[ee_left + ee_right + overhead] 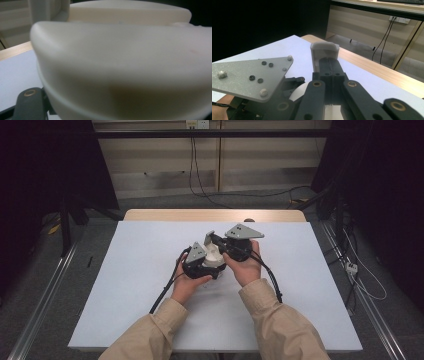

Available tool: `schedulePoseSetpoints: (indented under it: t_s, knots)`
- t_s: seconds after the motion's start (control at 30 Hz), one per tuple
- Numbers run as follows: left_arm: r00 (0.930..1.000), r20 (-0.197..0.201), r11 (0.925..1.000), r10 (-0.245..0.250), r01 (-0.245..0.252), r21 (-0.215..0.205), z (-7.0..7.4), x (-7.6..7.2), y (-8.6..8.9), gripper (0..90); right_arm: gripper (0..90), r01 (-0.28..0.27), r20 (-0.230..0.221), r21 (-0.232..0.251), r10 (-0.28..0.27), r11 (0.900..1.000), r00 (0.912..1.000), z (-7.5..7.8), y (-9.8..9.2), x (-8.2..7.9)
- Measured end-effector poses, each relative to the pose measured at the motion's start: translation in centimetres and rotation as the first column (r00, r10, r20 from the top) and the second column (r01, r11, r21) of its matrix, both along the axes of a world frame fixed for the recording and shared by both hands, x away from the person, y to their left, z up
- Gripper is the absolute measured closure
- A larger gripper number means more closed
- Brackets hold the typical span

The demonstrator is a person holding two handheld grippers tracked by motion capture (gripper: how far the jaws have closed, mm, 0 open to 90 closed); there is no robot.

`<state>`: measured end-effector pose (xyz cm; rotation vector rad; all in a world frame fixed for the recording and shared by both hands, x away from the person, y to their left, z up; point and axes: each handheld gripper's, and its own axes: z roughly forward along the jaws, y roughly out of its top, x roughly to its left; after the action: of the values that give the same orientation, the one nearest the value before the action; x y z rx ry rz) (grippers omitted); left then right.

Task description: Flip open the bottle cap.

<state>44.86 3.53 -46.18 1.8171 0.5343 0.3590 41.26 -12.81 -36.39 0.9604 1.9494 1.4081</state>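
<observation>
A rounded cream-white object (215,256) is held up over the middle of the white table sheet (140,270), between both hands. My left gripper (214,269) comes at it from the left and is shut on it. In the left gripper view the object (120,62) looms blurred and very close, hiding the tips, and a black link (28,106) shows at the bottom left. My right gripper (212,240) reaches in from the right. Its jaws (329,62) are pressed together, tips against a small whitish cap-like piece (324,48). Whether they pinch that piece is hidden.
The sheet covers a wooden table whose far edge (215,215) is bare. Black cables (165,290) trail from both grippers toward the person. A metal rail (45,295) runs along the left side, and cables lie on the floor (365,285) at the right.
</observation>
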Motion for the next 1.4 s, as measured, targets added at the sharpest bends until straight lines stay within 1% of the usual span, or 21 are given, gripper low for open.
schedulePoseSetpoints:
  t_s: [0.07,0.43,0.5,0.57,0.73,0.8,0.87,0.9,0.97,1.2,1.27,1.4]
  knots:
    - [1.0,-0.002,1.0,0.002,-0.002,-0.005,0.0,0.0,0.0,18.7,90.0,-0.001,0.002,-0.003,0.001,1.0,1.0,0.0,0.0,0.1]
    - [1.0,0.004,1.0,0.001,-0.001,0.002,0.0,0.0,0.0,18.7,90.0,0.0,0.006,-0.013,0.001,1.0,1.0,0.2,0.4,0.5]
    - [1.0,0.0,1.0,0.002,-0.002,-0.003,0.0,0.0,0.0,18.7,90.0,0.0,0.007,-0.013,0.0,1.0,1.0,0.2,0.4,0.6]
    - [1.0,0.005,1.0,0.0,0.0,0.004,0.0,0.0,0.0,18.7,90.0,0.001,0.005,-0.013,-0.001,1.0,1.0,0.2,0.5,0.7]
    - [1.0,0.0,1.0,0.001,-0.001,-0.004,0.0,0.0,0.0,18.7,90.0,0.001,0.005,-0.019,-0.001,1.0,1.0,0.3,0.6,0.9]
    - [1.0,0.005,1.0,0.0,0.0,0.004,0.0,0.0,0.0,18.7,90.0,0.002,0.006,-0.018,-0.002,1.0,1.0,0.2,0.6,0.9]
    - [1.0,0.0,1.0,0.001,-0.001,-0.003,0.0,0.0,0.0,18.7,90.0,0.002,0.007,-0.019,-0.002,1.0,1.0,0.2,0.7,1.0]
    - [1.0,0.002,1.0,0.0,0.0,0.002,0.0,0.0,0.0,18.7,90.0,0.002,0.007,-0.021,-0.002,1.0,1.0,0.1,0.7,1.0]
    - [1.0,0.0,1.0,0.001,-0.001,-0.003,0.0,0.0,0.0,18.7,90.0,0.001,0.009,-0.024,-0.001,1.0,1.0,0.1,0.7,1.1]
    - [1.0,0.001,1.0,0.002,-0.002,-0.003,0.0,0.0,0.0,18.7,90.0,0.002,0.007,-0.014,-0.002,1.0,1.0,0.1,0.7,1.3]
    - [1.0,0.005,1.0,0.0,0.0,0.003,0.0,0.0,0.0,18.7,90.0,0.001,0.005,-0.016,-0.001,1.0,1.0,0.1,0.8,1.3]
    - [1.0,0.003,1.0,0.003,-0.003,-0.002,0.0,0.0,0.0,18.7,90.0,0.0,0.006,-0.019,0.0,1.0,1.0,0.1,0.8,1.5]
